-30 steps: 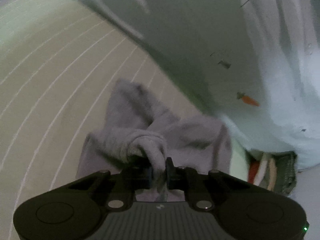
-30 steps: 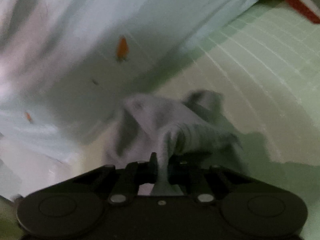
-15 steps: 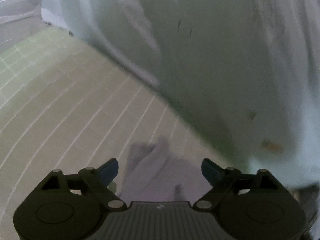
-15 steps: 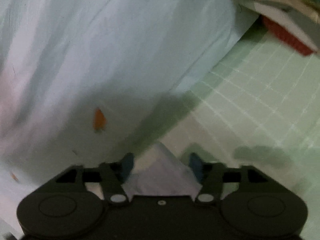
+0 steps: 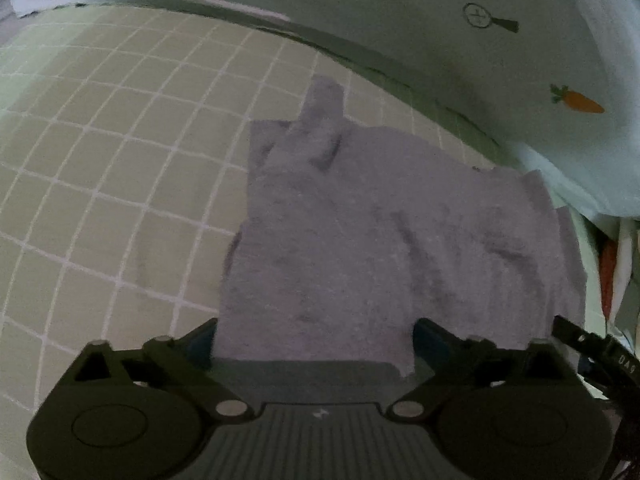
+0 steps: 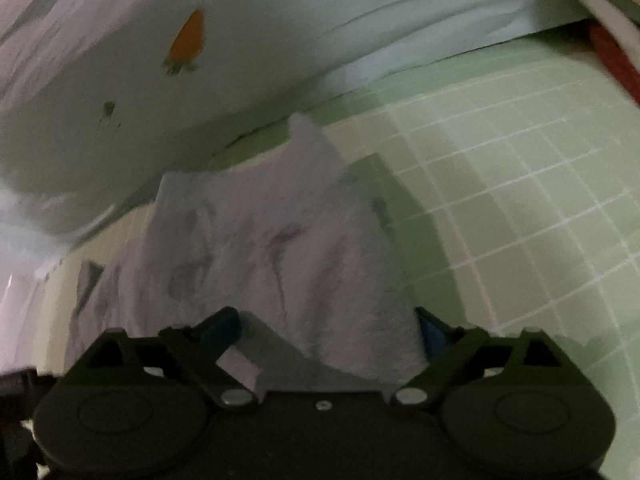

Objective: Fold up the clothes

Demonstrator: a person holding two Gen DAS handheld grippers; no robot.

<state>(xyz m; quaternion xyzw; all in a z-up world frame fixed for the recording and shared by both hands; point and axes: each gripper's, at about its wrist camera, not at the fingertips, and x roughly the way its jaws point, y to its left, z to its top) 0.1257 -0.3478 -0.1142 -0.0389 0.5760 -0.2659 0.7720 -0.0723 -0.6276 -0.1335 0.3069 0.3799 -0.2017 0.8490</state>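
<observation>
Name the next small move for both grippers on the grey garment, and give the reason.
Probably draw both back. The left gripper and right gripper have just been opening, and the grey garment lies released on the checked sheet, its near edge between the parted fingers.

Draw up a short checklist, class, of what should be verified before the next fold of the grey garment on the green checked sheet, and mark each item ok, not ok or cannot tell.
1. Left gripper released: ok. Its jaws have just been opening and now stand wide, with the grey garment lying loose between them.
2. Right gripper released: ok. Its jaws have also just been opening; the cloth is between them, unpinched.
3. Garment resting on the green checked sheet: ok.
4. Garment lying smooth: not ok. Creases cross it, and a strip sticks out at the far edge.
5. Clear of the carrot-print bedding: cannot tell at the far edge.
</observation>
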